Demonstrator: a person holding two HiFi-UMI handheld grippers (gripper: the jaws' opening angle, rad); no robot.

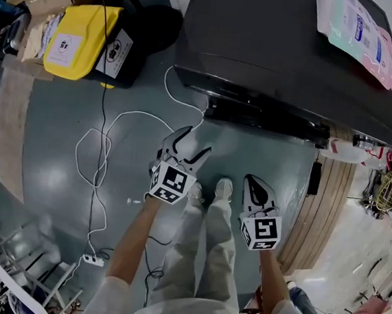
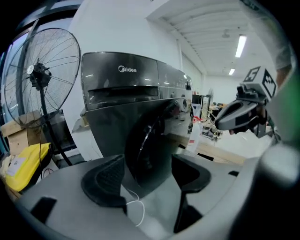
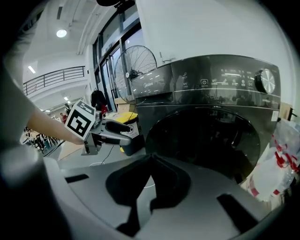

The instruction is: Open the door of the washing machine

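Note:
A dark grey front-loading washing machine (image 1: 289,51) stands ahead of me; its round dark door (image 3: 206,136) looks flush with the front. My left gripper (image 1: 189,145) hangs open over the floor just short of the machine, nothing between its fingers. In the left gripper view the door (image 2: 150,150) fills the gap between the spread pads (image 2: 105,180). My right gripper (image 1: 252,184) is shut and empty, further back beside the person's shoes. In the right gripper view its pads (image 3: 154,176) meet below the door, and the left gripper (image 3: 105,127) shows off to the left.
A white cable (image 1: 103,151) loops over the grey floor to a power strip (image 1: 93,260). A yellow-lidded bin (image 1: 80,38) and a standing fan (image 2: 42,75) are left of the machine. Plastic packets (image 1: 360,30) lie on its top. Wooden boards (image 1: 326,200) run along the right.

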